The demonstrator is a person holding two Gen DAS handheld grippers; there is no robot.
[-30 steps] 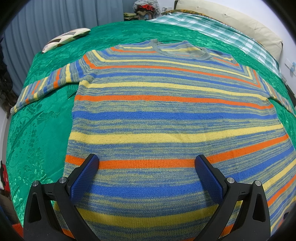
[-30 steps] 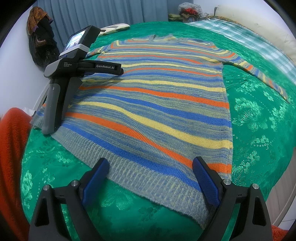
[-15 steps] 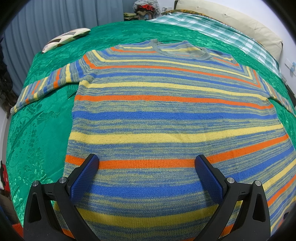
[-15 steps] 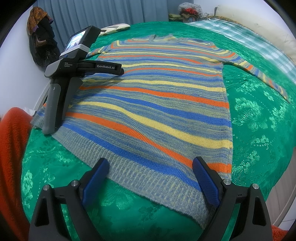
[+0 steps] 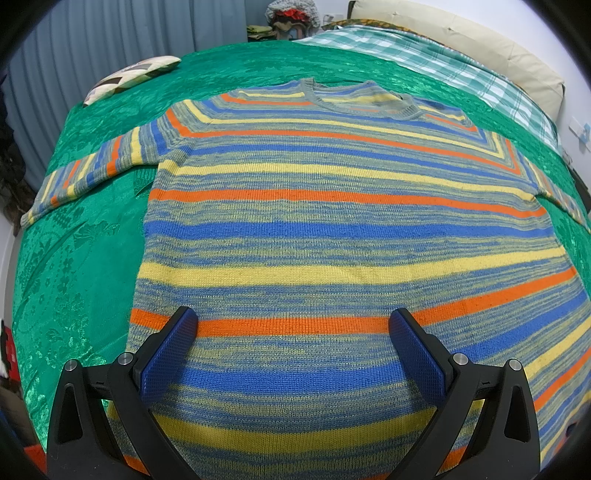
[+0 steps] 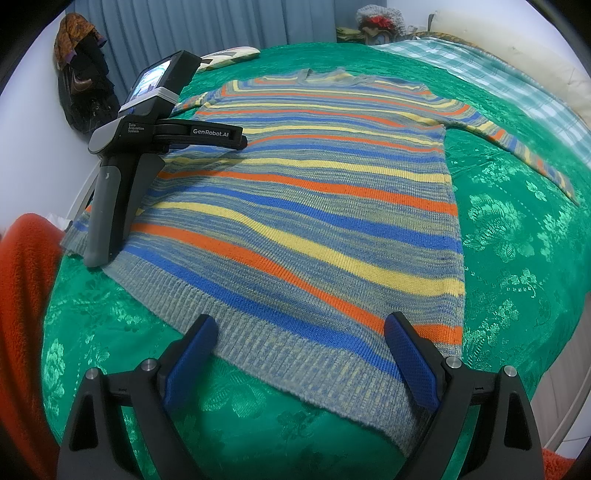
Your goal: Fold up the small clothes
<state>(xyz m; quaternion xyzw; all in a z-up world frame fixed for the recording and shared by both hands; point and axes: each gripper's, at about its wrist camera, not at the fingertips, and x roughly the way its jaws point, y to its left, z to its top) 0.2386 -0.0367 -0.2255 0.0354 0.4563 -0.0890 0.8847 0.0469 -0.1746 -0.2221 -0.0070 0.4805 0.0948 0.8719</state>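
A green bedspread (image 6: 517, 258) covers the bed; on it a striped sweater (image 6: 314, 206) is laid flat, sleeves out. Nothing has been shifted in the last second, so folding is judged not yet begun. Just before its hem the right gripper (image 6: 301, 354) is held spread; over its body the left gripper (image 5: 291, 350), likewise spread and empty. Beyond it, curtains (image 6: 207, 26) are seen.

Striped knit sweater (image 5: 332, 236) lies flat, apparently front up, sleeves spread, on green bedspread (image 6: 517, 236)
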